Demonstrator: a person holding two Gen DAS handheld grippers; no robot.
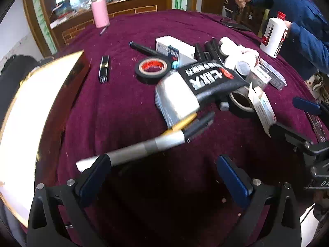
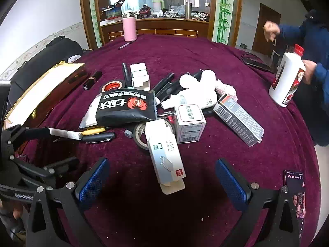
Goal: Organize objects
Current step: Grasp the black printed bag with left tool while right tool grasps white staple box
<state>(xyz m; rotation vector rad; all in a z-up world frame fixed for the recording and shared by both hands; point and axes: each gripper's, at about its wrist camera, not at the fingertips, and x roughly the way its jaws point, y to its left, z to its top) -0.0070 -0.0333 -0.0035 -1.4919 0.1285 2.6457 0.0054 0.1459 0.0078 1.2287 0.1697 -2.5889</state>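
Both grippers hang wide open over a pile of small objects on a purple tablecloth (image 2: 205, 47). My left gripper (image 1: 163, 177) has nothing between its pads. A silver-grey pen (image 1: 141, 147) lies slanted just ahead, its near end passing behind the left finger (image 1: 94, 177). Past it are a black snack bag with a crab logo (image 1: 207, 78), a black tape roll (image 1: 153, 70) and a lipstick (image 1: 103, 69). The near end of a long white carton (image 2: 164, 154) reaches in between the pads of my right gripper (image 2: 163, 180), which do not touch it. The snack bag (image 2: 125, 109) lies behind.
An open gold box (image 1: 30, 107) with a white inside sits at the left edge. A pink bottle (image 2: 129, 27) stands at the far side. A person in blue at the right holds a white bottle (image 2: 287, 80). A phone (image 2: 296, 195) lies at the near right.
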